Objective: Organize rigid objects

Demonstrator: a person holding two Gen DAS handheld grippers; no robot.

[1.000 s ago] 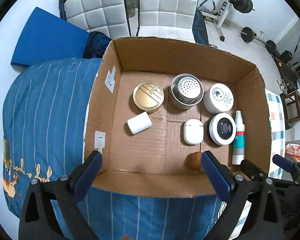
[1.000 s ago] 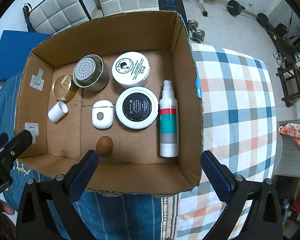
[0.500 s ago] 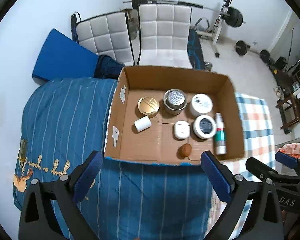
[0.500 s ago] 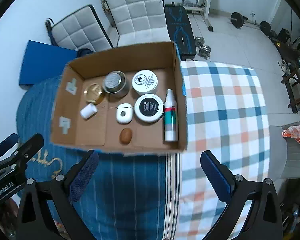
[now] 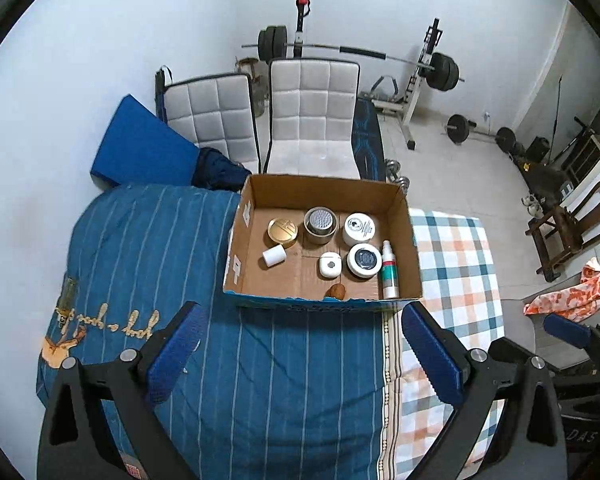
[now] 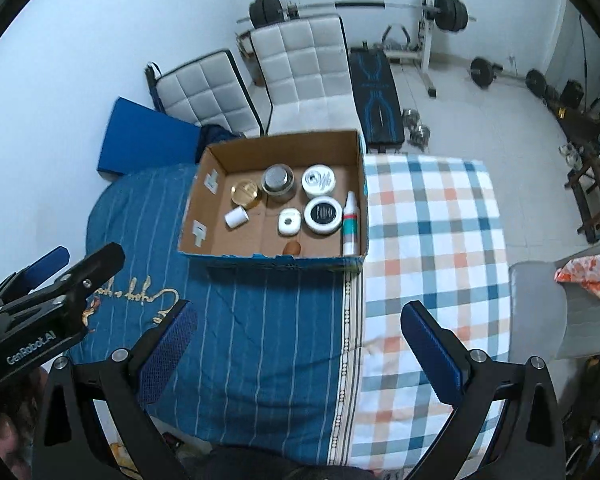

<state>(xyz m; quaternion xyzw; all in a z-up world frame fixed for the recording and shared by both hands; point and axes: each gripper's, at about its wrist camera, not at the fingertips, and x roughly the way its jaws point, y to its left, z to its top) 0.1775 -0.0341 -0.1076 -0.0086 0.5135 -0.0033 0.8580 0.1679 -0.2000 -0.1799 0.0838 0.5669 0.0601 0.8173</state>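
Left gripper (image 5: 300, 354) and right gripper (image 6: 298, 350) fill the bottom of their frames, jaws spread wide, nothing held, both above the blue striped cover (image 5: 172, 264). Frame centre: cardboard box (image 5: 324, 190) sits where that cover meets the checked cloth (image 5: 456, 264). Inside, near to far: brown egg-shaped piece (image 5: 337, 291), spray bottle (image 5: 389, 270) along the right wall, white case (image 5: 330, 265), black-lidded jar (image 5: 364, 261), white cylinder (image 5: 274, 256), then gold tin (image 5: 282, 230), metal cup (image 5: 320, 220), white jar (image 5: 359, 228).

Home room doubling as gym — bed (image 5: 260, 360) with striped and checked covers, barbell rack (image 5: 420, 76), padded chairs (image 5: 312, 120) — tiled floor (image 5: 460, 168)
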